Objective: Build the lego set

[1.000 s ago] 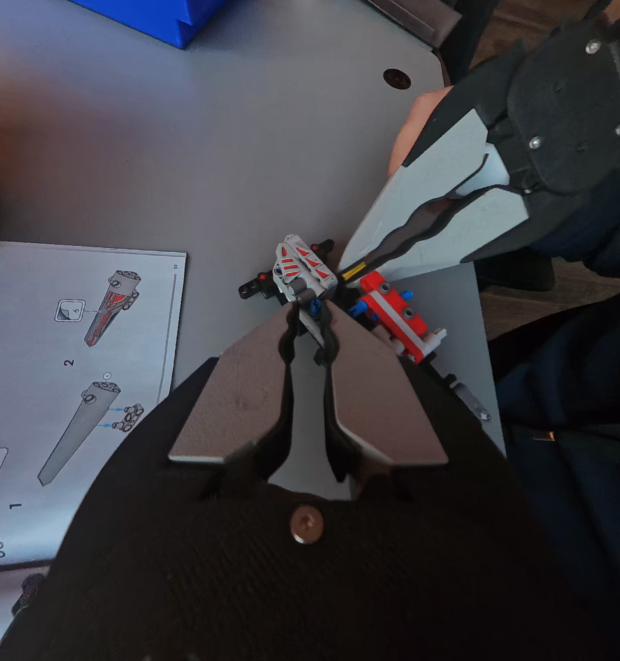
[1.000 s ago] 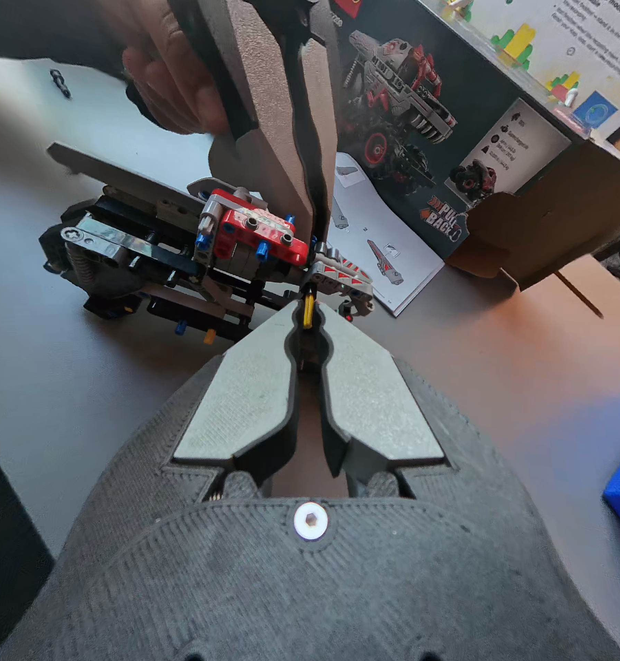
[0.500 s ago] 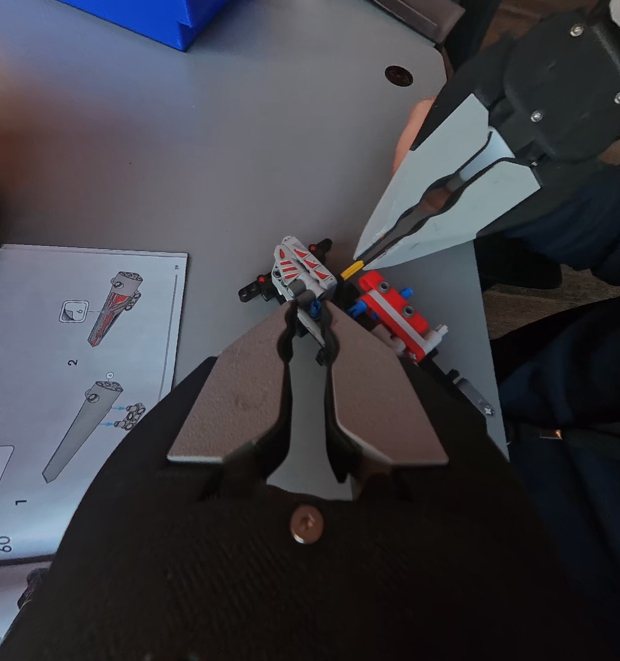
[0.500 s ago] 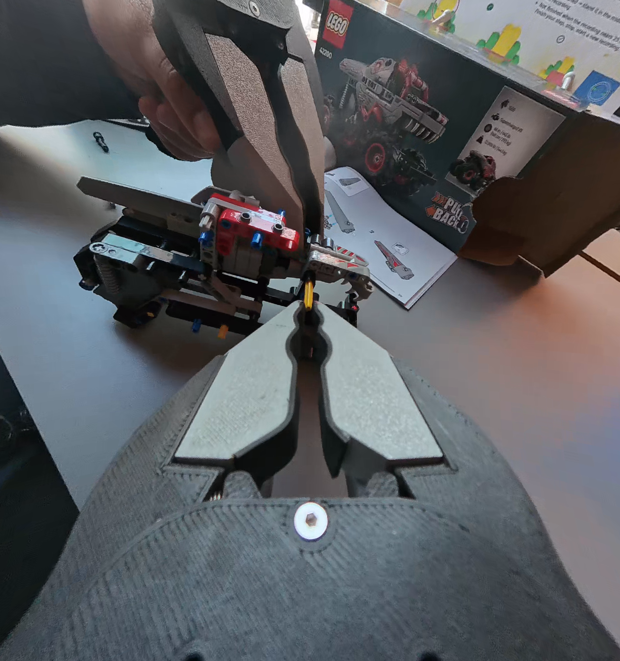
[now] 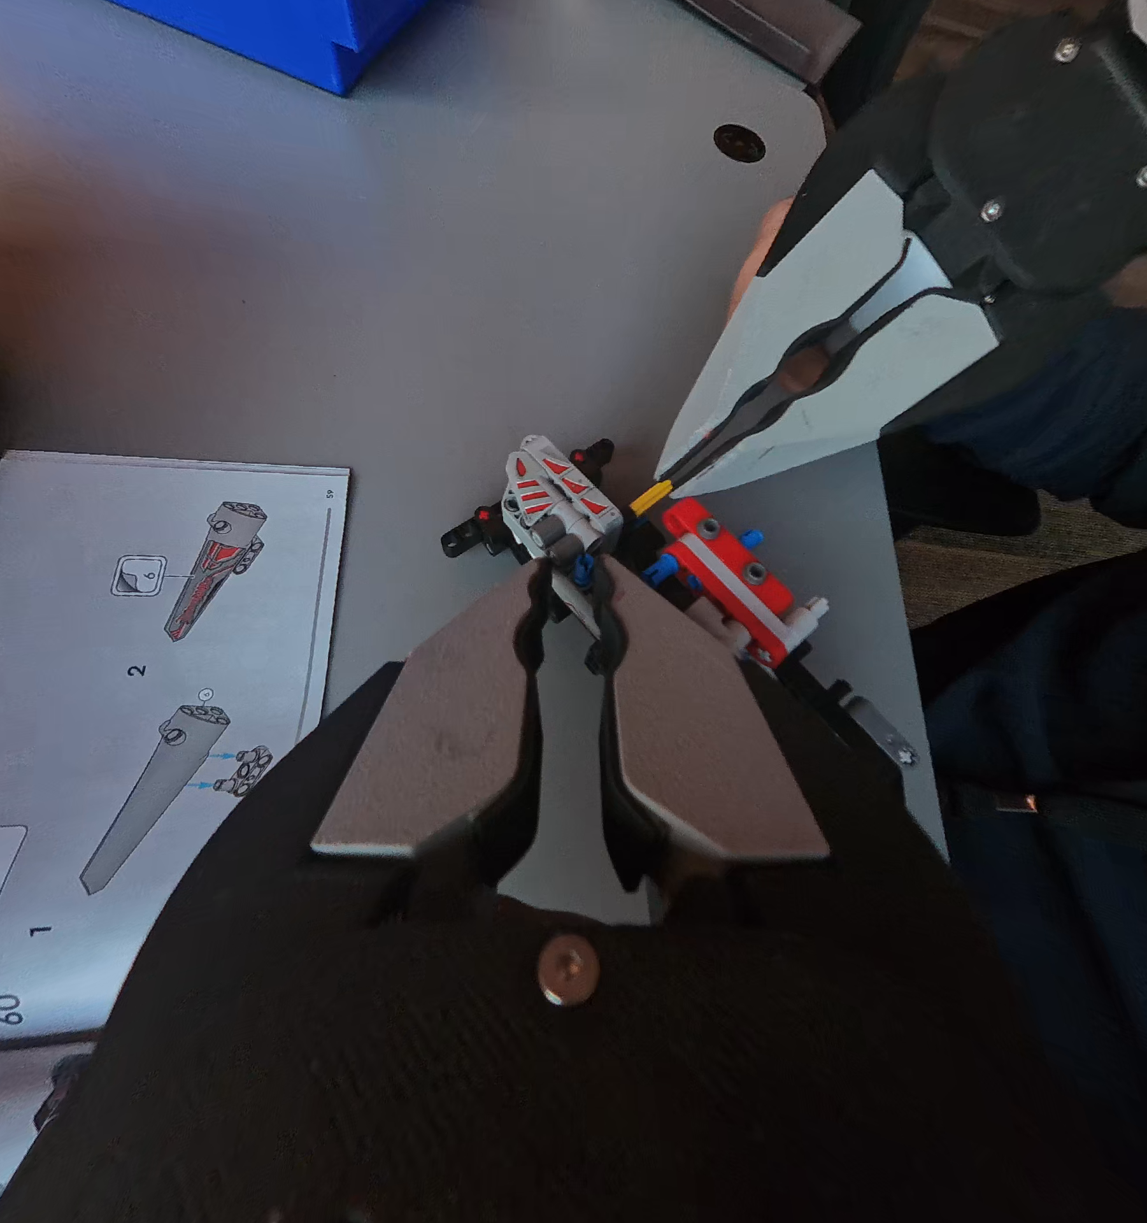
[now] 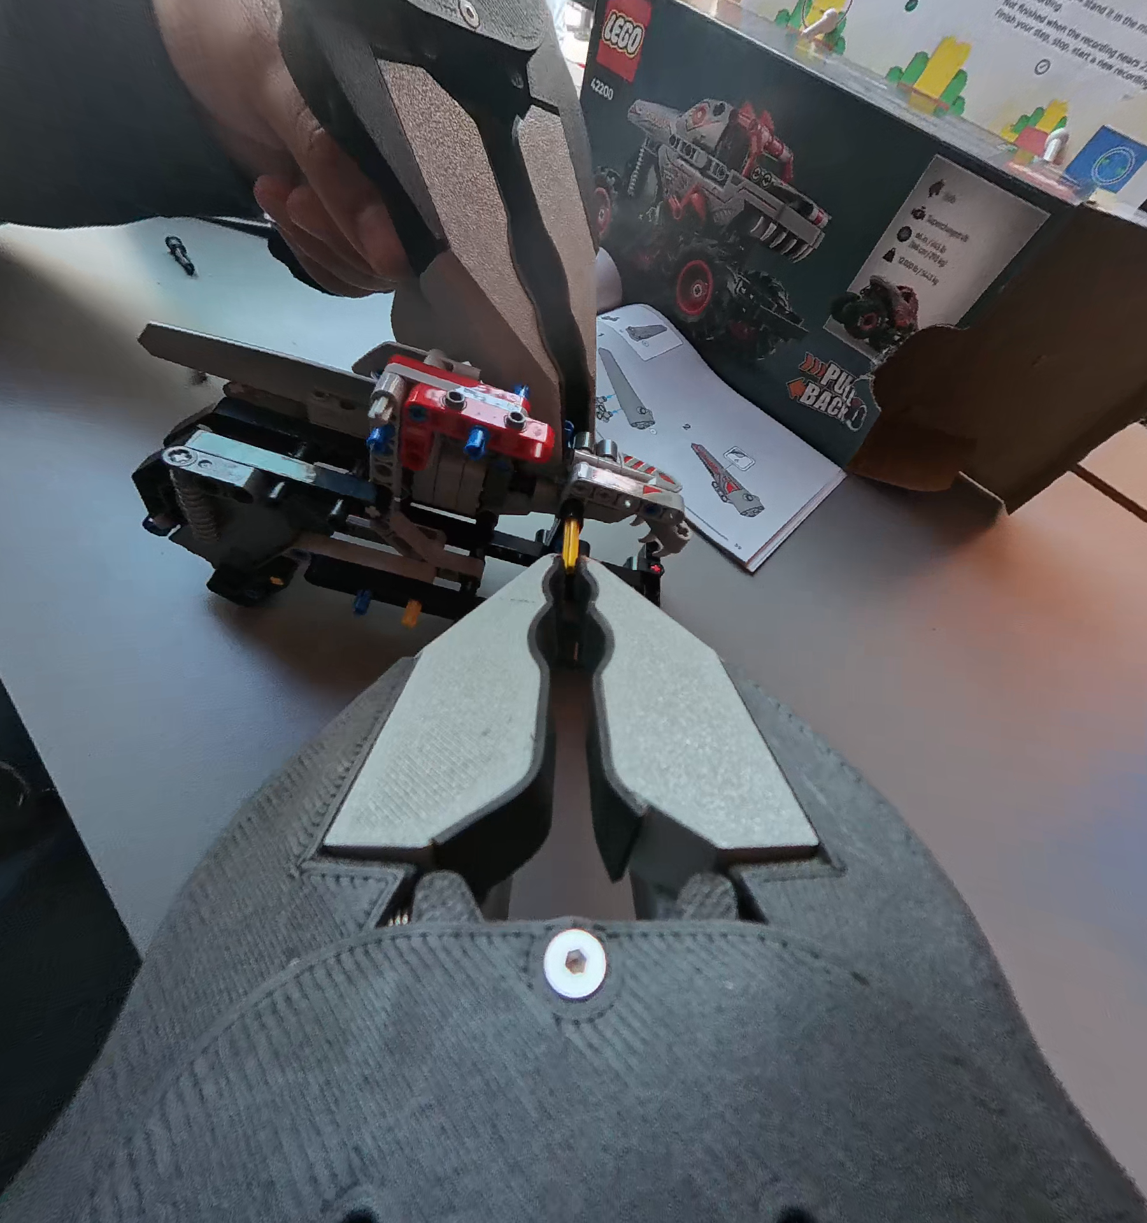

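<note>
The lego truck chassis (image 6: 332,490), black and grey with a red block (image 5: 729,569) on top, lies on the grey table (image 5: 425,298). Its front carries a grey piece with red stripes (image 5: 557,499), which also shows in the right wrist view (image 6: 623,480). My left gripper (image 5: 574,576) is shut on the model just behind that piece; it comes down from above in the right wrist view (image 6: 567,423). My right gripper (image 6: 568,569) is shut on a yellow axle (image 6: 569,539) whose far end sits in the model's side. The axle (image 5: 650,498) and right gripper (image 5: 666,480) also show in the left wrist view.
An open instruction booklet (image 5: 147,662) lies left of the model, also in the right wrist view (image 6: 703,437). The set's box (image 6: 789,218) stands behind it. A blue bin (image 5: 292,33) sits at the far table edge. A small black part (image 6: 180,255) lies far left. The table edge (image 5: 901,662) runs close by the model. One gripper's finger ends stand about 4 cm off the other's.
The right gripper has drawn back a little from the model while still holding the yellow axle, so more of the axle shows. The left gripper keeps its hold.
</note>
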A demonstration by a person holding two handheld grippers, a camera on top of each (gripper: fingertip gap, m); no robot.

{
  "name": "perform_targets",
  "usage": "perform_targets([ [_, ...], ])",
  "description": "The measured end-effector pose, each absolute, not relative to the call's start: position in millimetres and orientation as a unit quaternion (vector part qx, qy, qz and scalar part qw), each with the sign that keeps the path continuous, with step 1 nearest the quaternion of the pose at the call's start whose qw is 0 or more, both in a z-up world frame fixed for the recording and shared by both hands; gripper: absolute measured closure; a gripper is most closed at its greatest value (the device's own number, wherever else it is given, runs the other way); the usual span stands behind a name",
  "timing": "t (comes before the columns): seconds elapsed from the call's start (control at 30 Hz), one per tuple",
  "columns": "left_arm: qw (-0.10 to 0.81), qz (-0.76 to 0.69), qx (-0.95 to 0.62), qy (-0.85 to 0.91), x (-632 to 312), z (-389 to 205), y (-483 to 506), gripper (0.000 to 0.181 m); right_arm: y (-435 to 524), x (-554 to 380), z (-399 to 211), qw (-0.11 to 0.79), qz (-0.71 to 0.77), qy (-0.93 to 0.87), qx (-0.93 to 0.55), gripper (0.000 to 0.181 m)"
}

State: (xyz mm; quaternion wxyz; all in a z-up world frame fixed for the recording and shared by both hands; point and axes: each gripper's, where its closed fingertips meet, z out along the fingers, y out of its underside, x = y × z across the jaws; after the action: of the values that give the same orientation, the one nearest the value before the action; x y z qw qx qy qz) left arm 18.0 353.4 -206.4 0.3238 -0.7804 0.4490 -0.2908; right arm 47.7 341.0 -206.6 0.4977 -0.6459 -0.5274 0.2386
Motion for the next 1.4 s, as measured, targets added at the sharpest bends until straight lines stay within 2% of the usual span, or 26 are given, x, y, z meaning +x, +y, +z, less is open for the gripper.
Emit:
perform_targets([
  [0.73, 0.333, -0.276, -0.785, 0.444, 18.9, -205.7, 355.9, 0.171, 345.3, 44.1, -206.4, 0.487, 0.292, -0.529, -0.631, 0.181],
  [0.87, 0.333, -0.276, -0.784, 0.446, 18.3, -205.1, 355.5, 0.171, 343.1, 51.3, -198.6, 0.495, 0.301, -0.522, -0.626, 0.17],
  [1.4, 0.31, -0.322, -0.781, 0.437, 15.2, -204.0, 349.3, 0.171, 342.7, 43.1, -208.3, 0.47, 0.313, -0.538, -0.625, 0.181],
])
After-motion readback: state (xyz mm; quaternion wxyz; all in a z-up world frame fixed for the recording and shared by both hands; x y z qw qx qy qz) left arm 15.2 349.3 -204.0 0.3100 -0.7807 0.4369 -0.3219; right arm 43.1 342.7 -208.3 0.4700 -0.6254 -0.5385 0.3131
